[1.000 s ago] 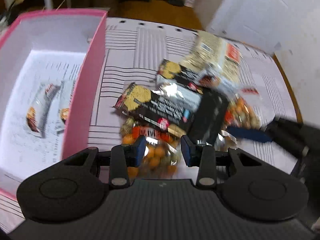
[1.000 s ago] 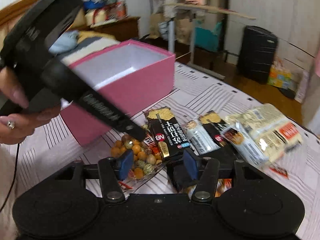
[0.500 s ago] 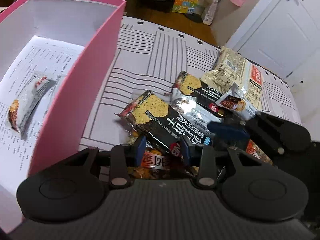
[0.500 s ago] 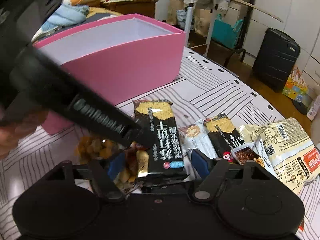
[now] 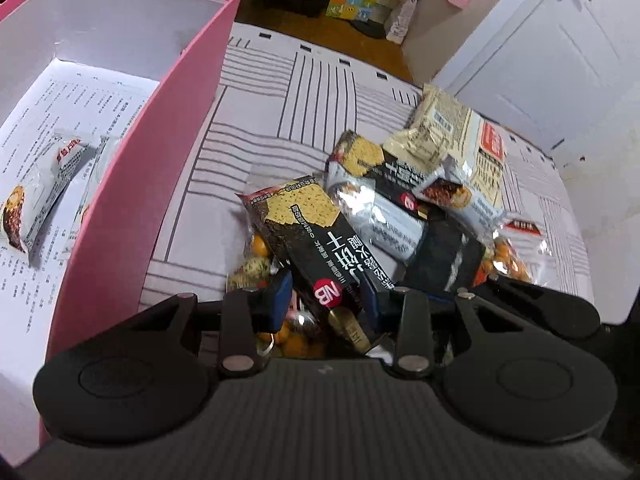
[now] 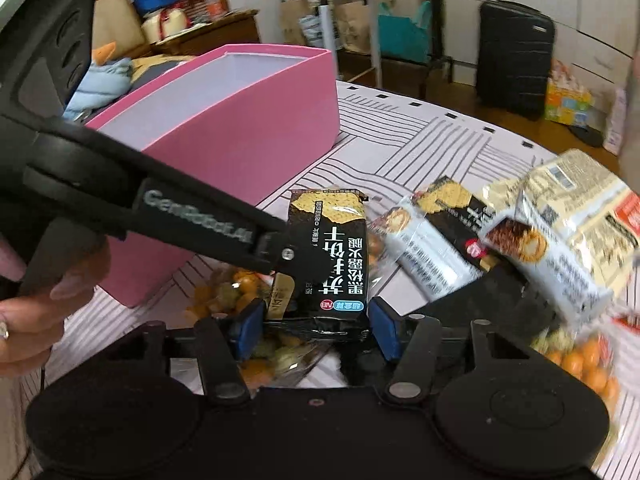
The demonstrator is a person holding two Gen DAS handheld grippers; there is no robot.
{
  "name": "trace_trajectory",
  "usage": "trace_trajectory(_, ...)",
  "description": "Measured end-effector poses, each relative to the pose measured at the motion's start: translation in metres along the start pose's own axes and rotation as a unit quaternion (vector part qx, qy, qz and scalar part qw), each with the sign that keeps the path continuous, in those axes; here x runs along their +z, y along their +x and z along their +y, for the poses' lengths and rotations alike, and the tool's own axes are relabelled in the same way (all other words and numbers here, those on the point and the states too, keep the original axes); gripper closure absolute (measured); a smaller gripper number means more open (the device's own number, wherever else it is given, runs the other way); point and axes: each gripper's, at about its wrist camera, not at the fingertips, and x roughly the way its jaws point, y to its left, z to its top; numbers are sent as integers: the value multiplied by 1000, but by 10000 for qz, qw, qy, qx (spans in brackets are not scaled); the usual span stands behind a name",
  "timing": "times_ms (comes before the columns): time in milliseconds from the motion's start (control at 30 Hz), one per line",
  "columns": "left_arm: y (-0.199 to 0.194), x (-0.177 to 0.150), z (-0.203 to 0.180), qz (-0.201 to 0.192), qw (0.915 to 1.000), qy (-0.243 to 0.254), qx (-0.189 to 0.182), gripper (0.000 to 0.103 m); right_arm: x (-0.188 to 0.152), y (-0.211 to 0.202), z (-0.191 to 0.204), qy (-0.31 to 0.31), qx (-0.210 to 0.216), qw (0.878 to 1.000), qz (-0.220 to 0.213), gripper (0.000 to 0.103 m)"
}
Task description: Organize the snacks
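A black cracker packet (image 5: 316,232) (image 6: 336,248) lies slanted on top of a snack pile, over a clear bag of orange nuts (image 5: 260,268) (image 6: 236,284). Its near end sits between the blue pads of my right gripper (image 6: 316,326). Those jaws are closing, and both pads meet the packet's edges. My left gripper (image 5: 326,300) comes in from the left (image 6: 280,256), its jaws a narrow gap apart over the same end. A sliver of space shows beside its left pad. The pink box (image 5: 192,120) (image 6: 248,120) stands to the left and holds a white snack packet (image 5: 36,196).
The pile also holds a silver-white packet (image 6: 432,256), a second black cracker packet (image 6: 452,196), a large beige bag (image 6: 580,200) and another nut bag (image 6: 580,360). A person's hand (image 6: 32,312) holds the left gripper. The striped tablecloth (image 5: 300,92) runs behind the pile.
Both grippers have sunk closer to the pile. The right jaws spread wide, then narrowed onto the black packet's end. The left jaws kept the same narrow gap.
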Motion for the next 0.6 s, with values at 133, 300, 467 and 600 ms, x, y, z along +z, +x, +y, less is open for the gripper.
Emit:
trace_trajectory(133,-5,-3,-4,214,9996,90,174,65,-6,4,6,299,-53,9995,-78,38)
trace_trajectory(300,-8,-6,-5,452,9989,96,102,62,-12,6,6,550,-49,9979,-339,43)
trace_trajectory(467,-11,-8,-6,459,9989,-32,48,58,-18,-4,21,656,-337,9959,-515,43)
trace_trajectory(600,-13,-10,-9,491,9988,-19,-2,57,-17,-7,27,813,-457,9946,-446,44)
